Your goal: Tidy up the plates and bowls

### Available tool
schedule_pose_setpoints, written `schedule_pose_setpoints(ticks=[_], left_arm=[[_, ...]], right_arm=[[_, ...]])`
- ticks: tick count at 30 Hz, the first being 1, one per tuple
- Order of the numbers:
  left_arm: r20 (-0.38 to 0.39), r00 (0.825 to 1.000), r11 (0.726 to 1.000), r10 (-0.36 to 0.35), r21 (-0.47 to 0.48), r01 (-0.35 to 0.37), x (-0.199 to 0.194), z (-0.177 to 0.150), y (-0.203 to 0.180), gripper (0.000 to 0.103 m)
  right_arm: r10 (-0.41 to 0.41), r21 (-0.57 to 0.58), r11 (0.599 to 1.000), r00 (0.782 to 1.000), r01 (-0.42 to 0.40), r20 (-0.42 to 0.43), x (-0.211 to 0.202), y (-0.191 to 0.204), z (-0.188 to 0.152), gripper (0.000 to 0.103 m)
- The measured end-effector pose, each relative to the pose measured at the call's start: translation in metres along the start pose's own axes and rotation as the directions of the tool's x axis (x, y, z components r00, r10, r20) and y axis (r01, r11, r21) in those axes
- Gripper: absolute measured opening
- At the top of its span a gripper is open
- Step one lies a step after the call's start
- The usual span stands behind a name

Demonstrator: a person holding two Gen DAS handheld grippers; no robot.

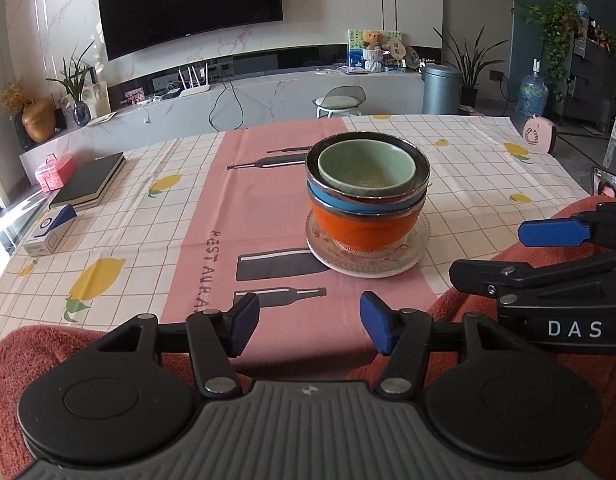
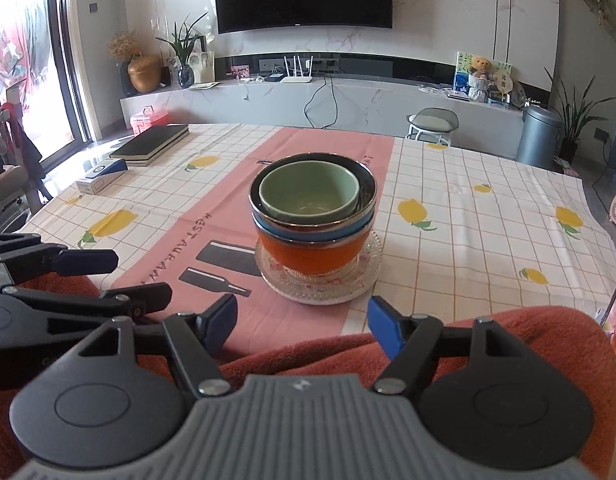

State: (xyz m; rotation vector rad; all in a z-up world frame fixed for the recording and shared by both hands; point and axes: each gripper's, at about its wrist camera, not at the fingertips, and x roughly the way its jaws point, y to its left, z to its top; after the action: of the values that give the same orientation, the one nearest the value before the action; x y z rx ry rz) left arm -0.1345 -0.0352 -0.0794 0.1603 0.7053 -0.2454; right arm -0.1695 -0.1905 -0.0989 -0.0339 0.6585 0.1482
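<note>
1. Left wrist view first: the bowls are nested in one stack, a pale green bowl (image 1: 366,168) on top, inside a dark, silver-rimmed bowl (image 1: 422,168), then a blue bowl (image 1: 348,204), with an orange bowl (image 1: 360,228) at the bottom.
2. That stack sits on a glass plate (image 1: 368,260), which rests on a white plate (image 1: 348,270), all on the pink strip of the cloth in the middle of the tabletop (image 1: 127,216).
3. By my reckoning, the sorting looks close to finished: every bowl and plate I can see is already in that single pile, and I see no loose dish elsewhere.
4. Left tool (image 1: 310,328) hangs near the front edge above a rust-red towel (image 1: 35,356), released, blue pads wide apart with nothing between them, well short of the stack.
5. Right tool (image 2: 301,326) is likewise released and empty, just beside its partner, facing the stack from the near edge.
6. What is left, if anything, I judge to be small: perhaps squaring the pile, or moving it off whole.
7. A black notebook (image 1: 87,180) and a small box (image 1: 49,230) lie off to the left, apart from the dishes.
</note>
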Motion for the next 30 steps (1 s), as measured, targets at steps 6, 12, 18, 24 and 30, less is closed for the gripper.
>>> schedule_pose_setpoints(ticks=[6, 12, 18, 24, 30], left_arm=[[-0.02, 0.999, 1.0, 0.028, -0.011, -0.028, 0.01, -0.003, 0.005, 0.071], [-0.038, 0.999, 0.999, 0.037, -0.034, -0.038, 0.019, -0.003, 0.009, 0.072], [-0.043, 0.998, 0.998, 0.049, -0.026, -0.05, 0.021, -0.004, 0.009, 0.072], [-0.049, 0.998, 0.998, 0.049, -0.027, -0.051, 0.022, -0.005, 0.009, 0.072], [-0.047, 0.998, 0.998, 0.052, -0.028, -0.054, 0.021, -0.006, 0.009, 0.072]], right_arm=[[-0.015, 0.001, 1.0, 1.0, 0.015, -0.011, 0.011, -0.002, -0.006, 0.075], [-0.034, 0.005, 0.999, 0.999, 0.034, -0.028, 0.022, -0.006, -0.009, 0.075], [-0.028, 0.032, 0.999, 0.998, 0.03, -0.049, 0.03, -0.011, -0.011, 0.075], [-0.037, 0.047, 0.998, 0.998, 0.04, -0.057, 0.03, -0.012, -0.011, 0.075], [-0.039, 0.057, 0.998, 0.998, 0.042, -0.056, 0.028, -0.012, -0.01, 0.079]])
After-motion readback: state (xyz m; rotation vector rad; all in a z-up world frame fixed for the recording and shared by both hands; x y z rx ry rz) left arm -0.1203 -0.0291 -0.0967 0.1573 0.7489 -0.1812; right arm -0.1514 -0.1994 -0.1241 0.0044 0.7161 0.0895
